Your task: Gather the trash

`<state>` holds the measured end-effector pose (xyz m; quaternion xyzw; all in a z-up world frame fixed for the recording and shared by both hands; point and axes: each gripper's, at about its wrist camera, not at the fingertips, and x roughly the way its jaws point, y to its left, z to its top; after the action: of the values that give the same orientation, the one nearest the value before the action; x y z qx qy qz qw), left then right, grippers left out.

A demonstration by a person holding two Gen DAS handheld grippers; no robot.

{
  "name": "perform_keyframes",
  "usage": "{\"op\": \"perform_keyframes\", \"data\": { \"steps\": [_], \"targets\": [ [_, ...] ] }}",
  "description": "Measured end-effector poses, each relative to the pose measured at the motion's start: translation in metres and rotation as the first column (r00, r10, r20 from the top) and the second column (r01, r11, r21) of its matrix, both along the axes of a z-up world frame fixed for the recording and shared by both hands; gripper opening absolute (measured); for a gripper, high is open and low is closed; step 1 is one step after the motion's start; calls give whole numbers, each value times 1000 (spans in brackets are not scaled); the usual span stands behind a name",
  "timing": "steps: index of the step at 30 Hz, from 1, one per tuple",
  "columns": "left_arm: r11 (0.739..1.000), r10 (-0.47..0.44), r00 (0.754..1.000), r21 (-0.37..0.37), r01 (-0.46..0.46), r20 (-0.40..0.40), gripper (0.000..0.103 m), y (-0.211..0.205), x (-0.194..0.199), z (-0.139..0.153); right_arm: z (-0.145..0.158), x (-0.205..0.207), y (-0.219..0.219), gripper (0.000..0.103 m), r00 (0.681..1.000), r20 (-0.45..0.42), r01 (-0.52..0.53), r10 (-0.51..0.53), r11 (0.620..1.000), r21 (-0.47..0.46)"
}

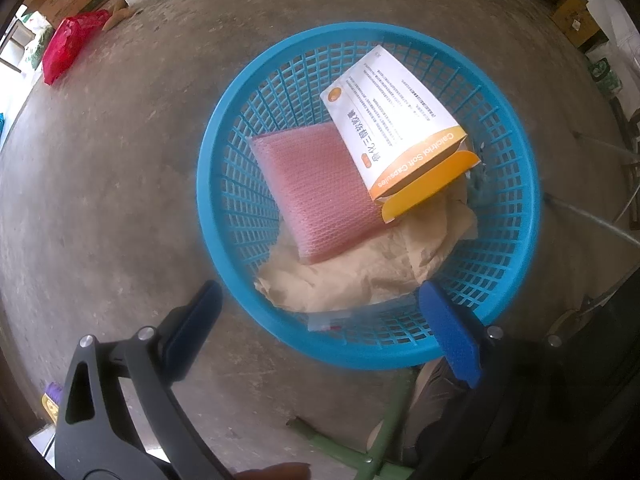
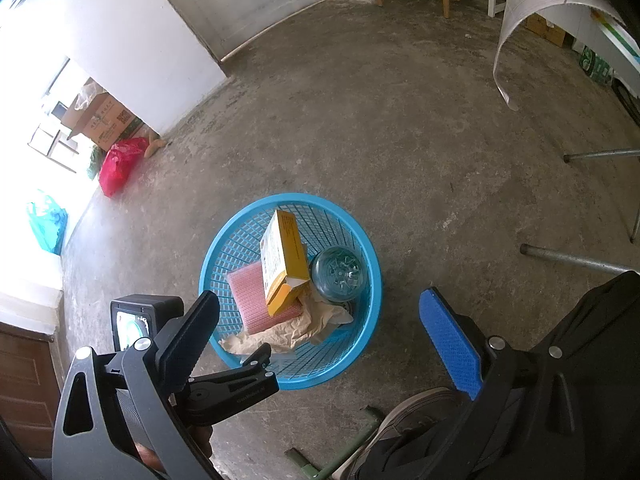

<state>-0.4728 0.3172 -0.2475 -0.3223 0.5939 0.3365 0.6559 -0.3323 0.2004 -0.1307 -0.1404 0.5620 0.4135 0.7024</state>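
A blue plastic basket [image 1: 224,184] stands on the concrete floor; it also shows in the right wrist view [image 2: 374,280]. In it lie a white and orange medicine box [image 1: 396,128] [image 2: 280,264], a pink bubble-wrap pouch [image 1: 316,196] [image 2: 248,300], crumpled beige paper [image 1: 352,276] [image 2: 280,334] and a clear plastic bottle [image 2: 338,274]. My left gripper [image 1: 320,300] is open and empty just above the basket's near rim. My right gripper [image 2: 320,308] is open and empty, higher above the basket. The left gripper's body [image 2: 224,384] shows in the right wrist view.
A red plastic bag [image 1: 68,46] [image 2: 118,164] and cardboard boxes [image 2: 106,120] lie by the white wall. A teal bag [image 2: 46,222] is at the left. Metal legs [image 2: 576,260] and a hanging sheet [image 2: 560,4] are on the right. My shoe [image 2: 412,412] is near the basket.
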Motion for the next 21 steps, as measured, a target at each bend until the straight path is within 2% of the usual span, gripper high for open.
{"op": "perform_keyframes", "data": {
  "steps": [21],
  "targets": [
    [1000,0,1000,1,0,0,95,1,-3,-1,0,0,0,97,1000,0,0,0,1000,-1]
  ]
}}
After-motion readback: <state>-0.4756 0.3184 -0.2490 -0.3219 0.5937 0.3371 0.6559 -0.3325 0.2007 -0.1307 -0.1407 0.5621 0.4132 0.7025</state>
